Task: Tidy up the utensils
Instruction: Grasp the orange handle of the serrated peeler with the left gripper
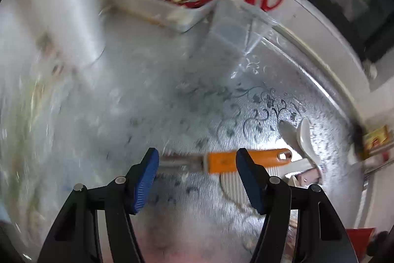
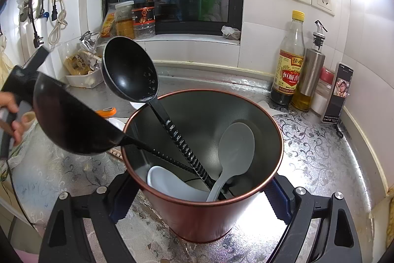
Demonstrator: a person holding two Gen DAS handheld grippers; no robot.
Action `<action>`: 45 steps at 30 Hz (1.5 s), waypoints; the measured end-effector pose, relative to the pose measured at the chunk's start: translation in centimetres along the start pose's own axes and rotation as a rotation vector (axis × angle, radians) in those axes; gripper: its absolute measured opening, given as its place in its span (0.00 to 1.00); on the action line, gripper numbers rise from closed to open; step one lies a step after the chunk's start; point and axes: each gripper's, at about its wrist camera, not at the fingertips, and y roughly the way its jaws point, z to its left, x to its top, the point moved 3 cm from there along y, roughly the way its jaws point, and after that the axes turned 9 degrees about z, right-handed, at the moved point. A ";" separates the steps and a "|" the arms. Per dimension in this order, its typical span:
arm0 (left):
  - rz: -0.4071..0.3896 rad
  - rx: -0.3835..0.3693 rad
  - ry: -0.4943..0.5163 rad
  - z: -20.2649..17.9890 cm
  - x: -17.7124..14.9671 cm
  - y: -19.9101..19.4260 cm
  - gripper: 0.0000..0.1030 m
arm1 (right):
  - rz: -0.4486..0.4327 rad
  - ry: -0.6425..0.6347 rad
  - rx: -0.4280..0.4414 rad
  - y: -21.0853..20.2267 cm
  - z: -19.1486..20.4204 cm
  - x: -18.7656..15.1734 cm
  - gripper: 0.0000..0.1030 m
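On the silver, vine-patterned table (image 1: 221, 95) lies an orange-handled utensil (image 1: 246, 159), metal end to the left in the left wrist view and the hanging hole of its handle to the right. The left gripper (image 1: 197, 179) hangs above it with its blue-padded fingers (image 1: 145, 179) apart, nothing between them, one pad over the metal part and the other over the handle. A white ceramic spoon (image 1: 305, 139) lies just beyond the handle's end, beside a ribbed white piece I cannot identify.

The right gripper (image 2: 197, 201) has its fingers clamped on the sides of a copper-coloured utensil holder (image 2: 209, 213), steadying it. Inside stand two black ladles (image 2: 130, 70), a grey rice spoon (image 2: 234, 147) and a white soup spoon (image 2: 167, 181).

The orange-handled piece looks light and stiff, so it should lift without flexing. The plastic handle is the better place to take hold: broader and less slippery than the thin metal part. Since it lies flat on the table, the fingers would need to straddle the handle across its width and close low. The ceramic spoon close by is fragile and smooth, and could skid or chip if nudged.
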 end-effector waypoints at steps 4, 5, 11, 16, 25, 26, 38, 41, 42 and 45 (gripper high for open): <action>0.029 0.069 0.039 -1.3 1.4 1.6 0.64 | 0.001 -0.003 -0.002 0.0 0.1 0.0 0.89; 0.048 0.075 0.046 -1.6 1.7 2.2 0.64 | 0.001 -0.005 -0.002 0.0 0.1 0.0 0.89; 0.077 0.088 0.087 -2.5 1.2 3.1 0.64 | 0.002 -0.005 -0.003 0.0 0.1 0.0 0.89; 0.067 0.102 0.131 -2.5 -0.2 2.7 0.64 | 0.002 -0.002 -0.003 0.0 0.2 0.1 0.89; 0.081 0.124 0.161 -2.1 -3.3 2.2 0.64 | 0.003 0.000 0.010 0.1 0.1 0.1 0.89; 0.078 0.121 0.161 -2.0 -3.6 2.1 0.64 | 0.003 0.001 0.011 0.1 0.0 0.1 0.89; 0.053 0.182 0.188 -0.9 -7.6 1.2 0.64 | 0.003 0.003 0.017 0.1 0.0 0.1 0.89; 0.045 0.159 0.150 0.2 -7.8 1.1 0.64 | 0.002 0.003 0.018 0.1 0.0 0.0 0.89; 0.045 0.152 0.136 0.5 -7.8 1.1 0.64 | 0.002 0.004 0.019 0.0 0.0 0.0 0.89; 0.040 0.168 0.132 0.9 -8.0 1.0 0.64 | 0.001 0.000 0.021 0.0 0.0 0.0 0.89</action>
